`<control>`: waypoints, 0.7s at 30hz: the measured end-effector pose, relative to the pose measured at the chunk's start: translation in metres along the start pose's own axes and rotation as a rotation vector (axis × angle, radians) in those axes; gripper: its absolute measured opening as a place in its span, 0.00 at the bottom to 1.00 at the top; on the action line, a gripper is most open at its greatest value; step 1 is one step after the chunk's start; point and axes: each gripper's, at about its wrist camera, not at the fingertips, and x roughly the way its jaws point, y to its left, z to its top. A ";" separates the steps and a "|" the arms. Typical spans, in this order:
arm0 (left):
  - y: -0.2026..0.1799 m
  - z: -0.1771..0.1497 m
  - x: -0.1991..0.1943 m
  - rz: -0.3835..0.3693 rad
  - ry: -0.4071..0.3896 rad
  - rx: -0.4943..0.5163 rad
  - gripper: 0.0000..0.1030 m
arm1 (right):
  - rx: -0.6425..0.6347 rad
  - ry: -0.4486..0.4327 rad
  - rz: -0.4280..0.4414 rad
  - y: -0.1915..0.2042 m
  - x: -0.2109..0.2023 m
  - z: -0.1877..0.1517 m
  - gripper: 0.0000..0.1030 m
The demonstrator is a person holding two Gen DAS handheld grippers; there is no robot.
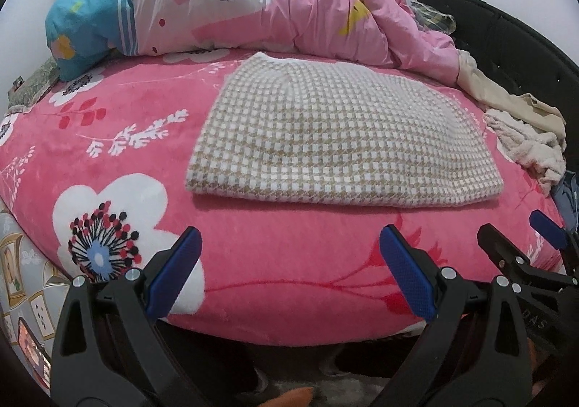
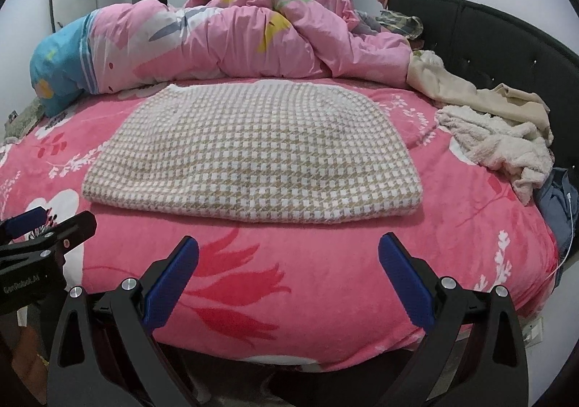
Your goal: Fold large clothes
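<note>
A beige-and-white houndstooth garment (image 1: 336, 135) lies folded flat in a rectangle on the pink floral bedspread (image 1: 253, 262); it also shows in the right wrist view (image 2: 260, 153). My left gripper (image 1: 289, 237) is open and empty, held at the bed's front edge, short of the garment. My right gripper (image 2: 289, 247) is open and empty, also at the front edge, apart from the garment. The right gripper shows at the right of the left wrist view (image 1: 521, 229). The left gripper shows at the left of the right wrist view (image 2: 50, 222).
A bunched pink and blue duvet (image 2: 217, 41) fills the back of the bed. A heap of cream clothes (image 2: 499, 132) and a blue-grey garment (image 2: 557, 200) lie at the right, beside the black headboard (image 2: 488, 34).
</note>
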 end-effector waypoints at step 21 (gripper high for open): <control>-0.002 -0.001 0.002 0.018 -0.002 0.013 0.92 | -0.024 -0.004 0.007 0.006 -0.003 0.003 0.94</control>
